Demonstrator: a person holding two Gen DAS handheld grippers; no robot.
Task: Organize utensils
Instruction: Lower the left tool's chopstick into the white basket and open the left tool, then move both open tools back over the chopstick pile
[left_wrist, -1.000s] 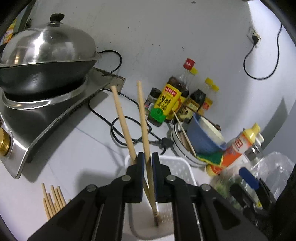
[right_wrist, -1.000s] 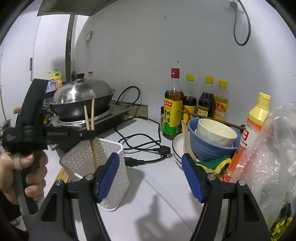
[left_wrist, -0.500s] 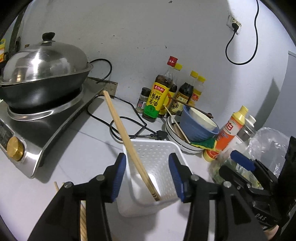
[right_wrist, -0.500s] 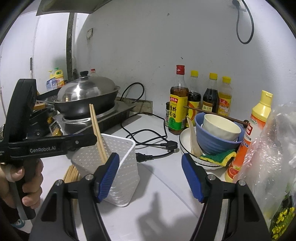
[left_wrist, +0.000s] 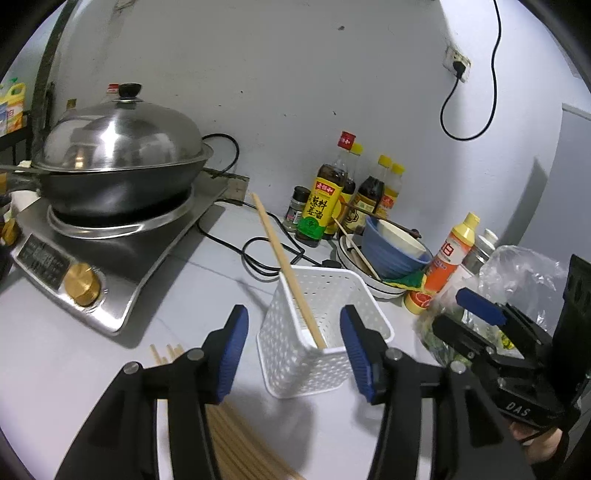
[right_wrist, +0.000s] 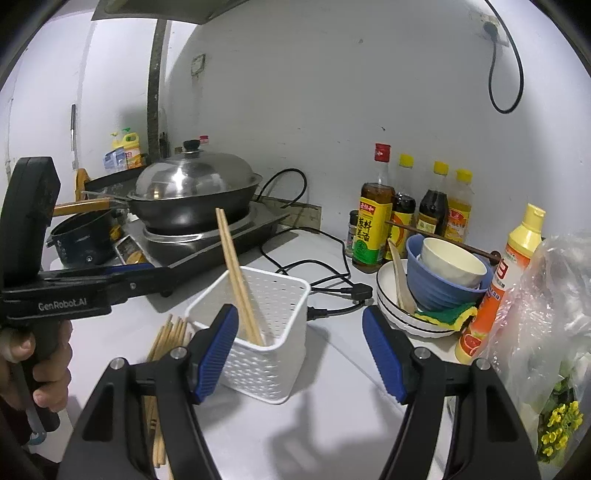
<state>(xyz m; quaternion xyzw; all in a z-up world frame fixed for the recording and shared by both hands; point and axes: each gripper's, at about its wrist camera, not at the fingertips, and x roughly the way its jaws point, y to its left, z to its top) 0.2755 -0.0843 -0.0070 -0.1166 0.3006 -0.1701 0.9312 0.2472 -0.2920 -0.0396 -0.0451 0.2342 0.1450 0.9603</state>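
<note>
Two chopsticks (right_wrist: 240, 280) lean in the white basket (right_wrist: 273, 325); left gripper (left_wrist: 291, 350) opening, empty; right gripper (right_wrist: 299, 350) apart, empty.

you have a white perforated basket (left_wrist: 314, 354) standing upright on the pale counter, near you and right of the stove. a pair of light wooden chopsticks (right_wrist: 238, 277) stands inside it, tips down in the near corner, leaning up and away to the left. more loose chopsticks (right_wrist: 166, 339) of the same wood lie flat on the counter just left of the basket, bunched side by side.
</note>
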